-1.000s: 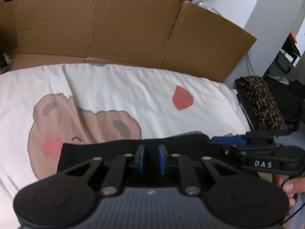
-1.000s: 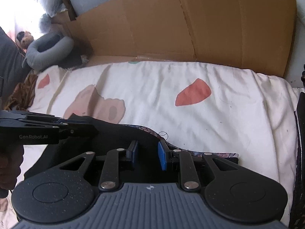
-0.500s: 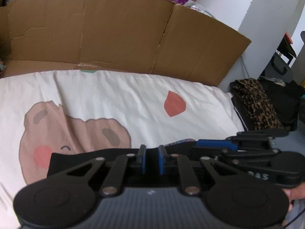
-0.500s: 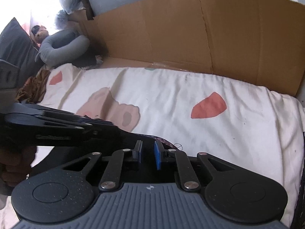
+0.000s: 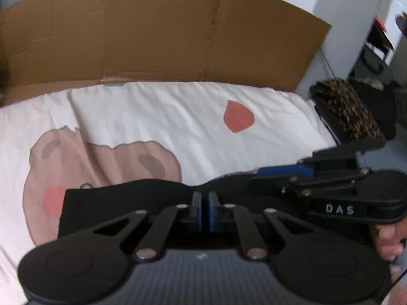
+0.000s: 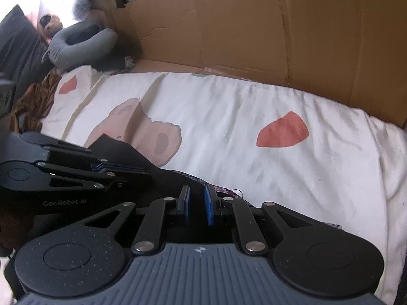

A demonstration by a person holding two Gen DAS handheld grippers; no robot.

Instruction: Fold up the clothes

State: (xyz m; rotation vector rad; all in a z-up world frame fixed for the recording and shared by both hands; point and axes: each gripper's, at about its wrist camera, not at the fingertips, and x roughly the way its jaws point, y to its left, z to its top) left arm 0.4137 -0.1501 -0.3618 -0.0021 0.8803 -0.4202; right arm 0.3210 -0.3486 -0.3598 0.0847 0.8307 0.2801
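My left gripper [image 5: 204, 204] has just been closing, clamped on the black garment's [image 5: 122, 198] edge. My right gripper [image 6: 196, 204], marked "DAS", grasps it too; white sheet [image 6: 254, 137] lies open up to the cardboard [image 6: 254, 30].

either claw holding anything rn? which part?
Both claws, left and right, have just been closing on the near edge of the black garment; whether either pinches cloth yet cannot be told.

Soft daylight, fairly bright. Right wrist view: blown-out glare top left behind the grey pillow [image 6: 78, 43]. Left wrist view is motion-blurred throughout, cardboard [image 5: 157, 35] and sheet [image 5: 157, 117] smeared. Heavy fisheye bending, dark corner vignettes in both. Black garment [image 5: 122, 198] is underexposed, detail lost. Shadows faint.
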